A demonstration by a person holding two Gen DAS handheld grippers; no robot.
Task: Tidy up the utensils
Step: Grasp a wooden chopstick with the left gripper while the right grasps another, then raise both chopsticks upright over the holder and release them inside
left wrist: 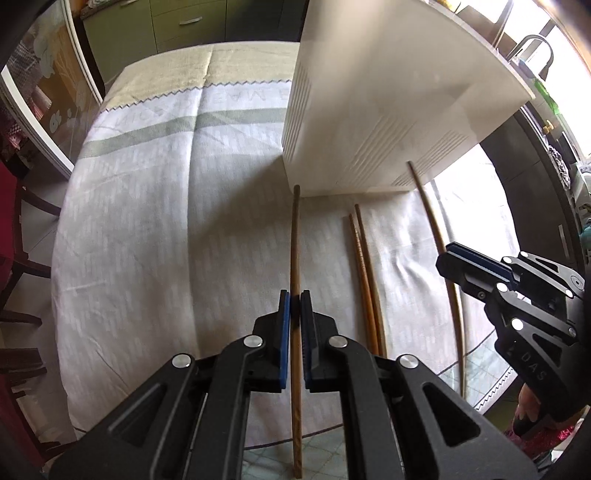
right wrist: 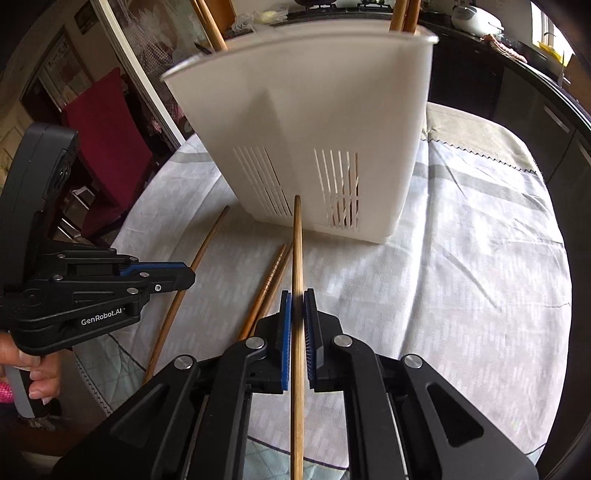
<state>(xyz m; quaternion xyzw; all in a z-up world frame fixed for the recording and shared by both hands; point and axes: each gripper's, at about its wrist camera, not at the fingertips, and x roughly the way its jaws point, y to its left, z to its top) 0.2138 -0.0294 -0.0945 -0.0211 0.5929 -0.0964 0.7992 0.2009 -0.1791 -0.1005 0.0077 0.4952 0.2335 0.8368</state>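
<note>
My left gripper (left wrist: 294, 300) is shut on a dark brown chopstick (left wrist: 295, 240) that points toward the white slotted utensil holder (left wrist: 369, 110). My right gripper (right wrist: 297, 301) is shut on a lighter wooden chopstick (right wrist: 297, 243), whose tip lies just before the holder (right wrist: 314, 110). Each gripper shows in the other's view: the right gripper (left wrist: 445, 255) around its long chopstick (left wrist: 432, 206), and the left gripper (right wrist: 190, 275) on its chopstick (right wrist: 210, 236). Two more chopsticks (left wrist: 364, 266) (right wrist: 271, 275) lie side by side on the cloth between the grippers. Several chopsticks (right wrist: 402, 14) stand inside the holder.
A white patterned cloth (left wrist: 166, 221) covers the round table, with its edge close to the grippers. A red chair (right wrist: 107, 122) stands at the table's left, green cabinets (left wrist: 184, 26) lie beyond, and a dark counter (right wrist: 535, 92) runs on the right. A person's hand (right wrist: 40, 376) grips the left handle.
</note>
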